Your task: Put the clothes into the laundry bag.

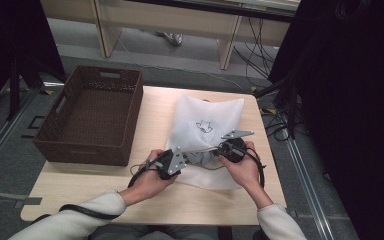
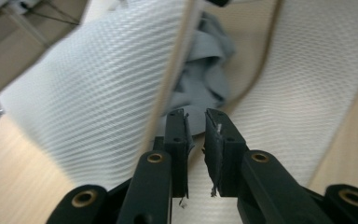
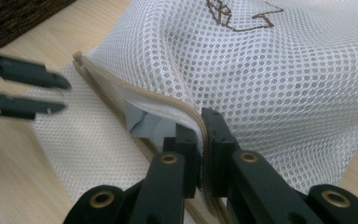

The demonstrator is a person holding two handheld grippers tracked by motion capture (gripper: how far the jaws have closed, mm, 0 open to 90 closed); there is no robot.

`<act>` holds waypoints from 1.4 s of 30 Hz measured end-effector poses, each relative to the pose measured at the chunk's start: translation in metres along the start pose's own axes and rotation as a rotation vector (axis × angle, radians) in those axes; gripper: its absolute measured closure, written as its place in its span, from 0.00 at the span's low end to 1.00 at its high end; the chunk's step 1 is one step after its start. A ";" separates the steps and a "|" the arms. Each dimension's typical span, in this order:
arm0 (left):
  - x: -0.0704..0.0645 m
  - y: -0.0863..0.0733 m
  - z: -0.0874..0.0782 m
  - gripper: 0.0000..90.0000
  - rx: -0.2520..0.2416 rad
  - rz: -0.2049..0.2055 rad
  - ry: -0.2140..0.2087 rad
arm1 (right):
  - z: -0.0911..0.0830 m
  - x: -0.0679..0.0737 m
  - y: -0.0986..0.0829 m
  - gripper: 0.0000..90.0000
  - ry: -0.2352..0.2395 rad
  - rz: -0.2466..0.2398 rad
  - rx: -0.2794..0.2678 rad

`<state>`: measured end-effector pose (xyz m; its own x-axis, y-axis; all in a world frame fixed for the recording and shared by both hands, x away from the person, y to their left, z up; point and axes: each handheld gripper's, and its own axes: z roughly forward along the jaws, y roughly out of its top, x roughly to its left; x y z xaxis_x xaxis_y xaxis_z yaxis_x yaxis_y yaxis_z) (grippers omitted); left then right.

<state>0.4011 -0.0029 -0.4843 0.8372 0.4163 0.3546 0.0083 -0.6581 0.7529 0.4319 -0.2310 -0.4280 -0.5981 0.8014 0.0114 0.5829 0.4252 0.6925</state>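
On the pale wooden table point(image 1: 105, 195) beside the basket point(image 1: 92, 117), my right claw point(image 3: 201, 133) pinches the mesh bag's point(image 1: 207, 122) zipper edge point(image 3: 135, 91), lifting it open so my slightly parted, empty left claw point(image 2: 196, 128) can reach the grey cloth point(image 2: 207, 77) inside.

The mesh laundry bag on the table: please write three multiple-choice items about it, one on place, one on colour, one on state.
1. Where is the wicker basket relative to the mesh laundry bag?
A. To its left
B. To its right
C. On top of it

2. What colour is the garment inside the bag?
A. Red
B. Grey
C. Black

3. What is the right gripper doing?
A. Hanging open above the basket
B. Lying on the table
C. Clamping the bag's zipper edge

Answers: 1 A, the high view shows the basket left; 2 B, grey cloth shows in the opening; 3 C, its jaws pinch the zipper.
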 end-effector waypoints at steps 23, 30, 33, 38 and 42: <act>-0.002 0.015 0.073 0.95 0.109 -0.008 0.168 | 0.004 -0.003 -0.009 0.96 0.019 0.000 0.012; 0.006 0.007 0.060 0.94 0.111 -0.031 0.155 | 0.010 -0.004 -0.018 0.96 0.013 0.012 0.094; 0.009 0.000 0.055 0.94 0.110 -0.038 0.154 | 0.013 -0.005 -0.019 0.96 0.007 -0.002 0.118; 0.014 -0.009 0.050 0.93 0.122 -0.071 0.140 | 0.017 -0.007 -0.021 0.96 -0.004 -0.035 0.130; 0.013 -0.007 0.036 0.91 0.105 -0.088 0.104 | 0.021 -0.007 -0.024 0.96 -0.023 -0.044 0.134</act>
<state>0.4314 -0.0155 -0.5055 0.7695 0.5342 0.3499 0.1407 -0.6763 0.7230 0.4334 -0.2377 -0.4605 -0.6128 0.7894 -0.0349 0.6254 0.5115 0.5892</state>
